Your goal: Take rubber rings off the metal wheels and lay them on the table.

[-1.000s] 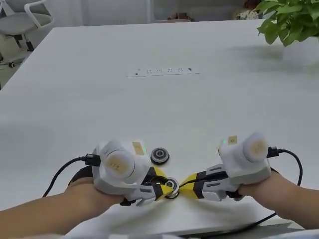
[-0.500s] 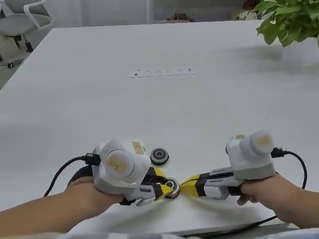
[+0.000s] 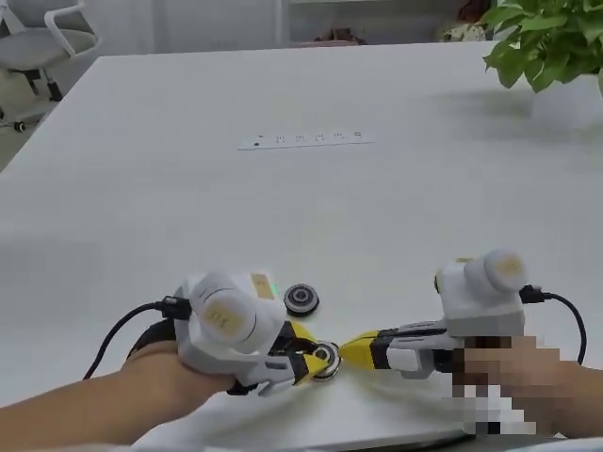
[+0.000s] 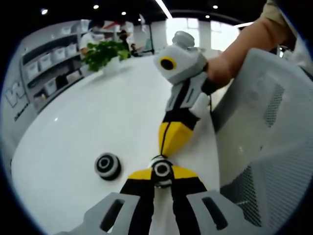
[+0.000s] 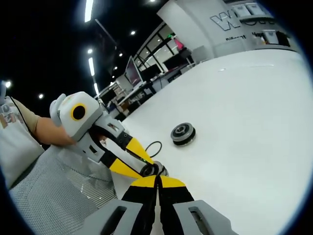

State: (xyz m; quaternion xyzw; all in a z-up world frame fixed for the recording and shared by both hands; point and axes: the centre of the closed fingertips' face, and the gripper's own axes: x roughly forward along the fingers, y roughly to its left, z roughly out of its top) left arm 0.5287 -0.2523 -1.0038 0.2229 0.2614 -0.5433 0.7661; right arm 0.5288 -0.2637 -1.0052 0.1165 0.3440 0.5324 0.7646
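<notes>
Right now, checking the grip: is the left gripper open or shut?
Shut: left gripper jaws clamp the metal wheel between them.

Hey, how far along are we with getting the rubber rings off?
Done: nothing yet; both wheels seem to wear dark rings. In hand: left gripper clamps one wheel, right gripper, tips shut, at its rim. Left: that ring, then the wheel lying on the table, table.

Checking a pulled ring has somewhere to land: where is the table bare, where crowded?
Bare table runs wide between the power strip and the loose wheel, and right of that wheel toward the plant. Crowded at the near edge: the left gripper clamps a second wheel, the right gripper tip against it.
</notes>
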